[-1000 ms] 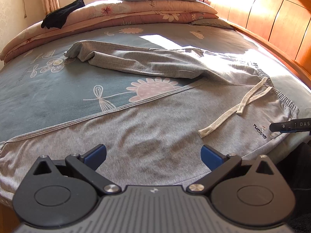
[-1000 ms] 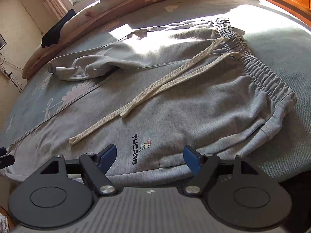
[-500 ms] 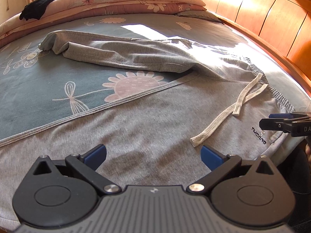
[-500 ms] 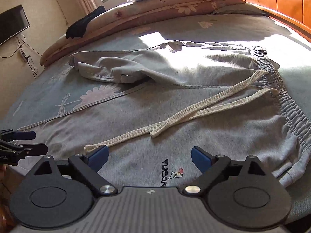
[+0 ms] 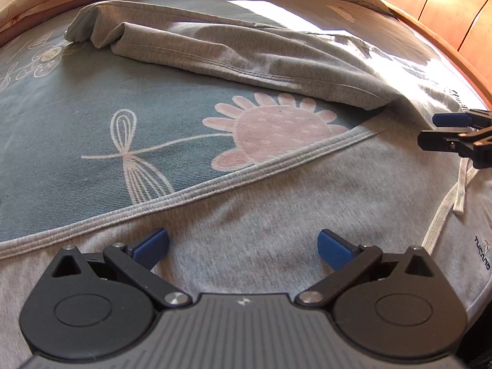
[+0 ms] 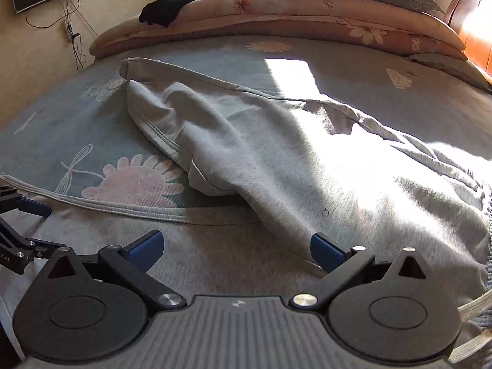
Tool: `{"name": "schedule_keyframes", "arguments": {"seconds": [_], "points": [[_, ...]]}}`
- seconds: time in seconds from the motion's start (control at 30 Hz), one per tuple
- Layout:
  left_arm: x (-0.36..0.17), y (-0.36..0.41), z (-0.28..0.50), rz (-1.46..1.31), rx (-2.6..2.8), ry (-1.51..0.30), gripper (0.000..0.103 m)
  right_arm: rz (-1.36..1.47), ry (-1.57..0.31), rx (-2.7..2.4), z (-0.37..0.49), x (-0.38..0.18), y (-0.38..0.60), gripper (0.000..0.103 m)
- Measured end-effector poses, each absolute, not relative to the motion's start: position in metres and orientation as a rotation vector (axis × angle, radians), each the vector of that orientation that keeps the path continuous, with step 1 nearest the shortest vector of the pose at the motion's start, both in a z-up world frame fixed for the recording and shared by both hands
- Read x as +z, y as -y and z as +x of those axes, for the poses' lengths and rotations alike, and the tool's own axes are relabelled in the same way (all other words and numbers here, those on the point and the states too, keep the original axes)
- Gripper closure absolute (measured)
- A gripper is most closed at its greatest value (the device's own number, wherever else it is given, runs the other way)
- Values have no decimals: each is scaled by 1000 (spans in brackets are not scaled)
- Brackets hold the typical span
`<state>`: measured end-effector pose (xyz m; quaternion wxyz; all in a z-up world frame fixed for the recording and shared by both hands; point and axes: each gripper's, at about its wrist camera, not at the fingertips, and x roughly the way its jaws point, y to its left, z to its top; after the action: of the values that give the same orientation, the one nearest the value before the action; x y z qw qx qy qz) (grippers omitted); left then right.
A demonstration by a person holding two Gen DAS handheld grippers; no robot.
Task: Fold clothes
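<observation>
Closing in low over the grey sweatpants (image 5: 246,264) spread on the bed (image 5: 77,117), both hand-held grippers, left (image 5: 243,246) and right (image 6: 235,246), gape empty near the far leg, likely lining up a fold.

A blue-grey flowered bedsheet (image 6: 215,52) stretches ahead; beyond it, stacked floral quilts (image 6: 307,15), a sunlit wooden headboard (image 5: 446,6), and a beige wall (image 6: 37,40).

"TUCANO" — on the grey sweatpants (image 5: 482,253)
</observation>
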<state>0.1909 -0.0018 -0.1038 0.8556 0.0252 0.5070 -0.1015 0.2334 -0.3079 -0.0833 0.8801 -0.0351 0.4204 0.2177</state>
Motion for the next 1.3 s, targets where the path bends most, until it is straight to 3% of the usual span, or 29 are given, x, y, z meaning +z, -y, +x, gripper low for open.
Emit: {"name": "schedule_keyframes", "arguments": {"seconds": [0.2, 0.4, 0.57, 0.73, 0.97, 1.3], "points": [[-94, -6, 213, 38, -244, -1263, 1, -56, -1066, 401, 253, -52, 287, 0], [-26, -53, 217, -197, -164, -1304, 1, -25, -1227, 363, 269, -6, 263, 0], [5, -85, 216, -177, -88, -1345, 1, 1, -1360, 329, 283, 33, 242, 0], [27, -132, 214, -237, -72, -1337, 1, 20, -1405, 262, 283, 32, 197, 0], [-16, -185, 218, -295, -129, -1403, 1, 82, -1483, 150, 251, 12, 129, 0], [-79, -179, 210, -266, -324, -1369, 1, 42, -1494, 256, 224, -9, 78, 0]]}}
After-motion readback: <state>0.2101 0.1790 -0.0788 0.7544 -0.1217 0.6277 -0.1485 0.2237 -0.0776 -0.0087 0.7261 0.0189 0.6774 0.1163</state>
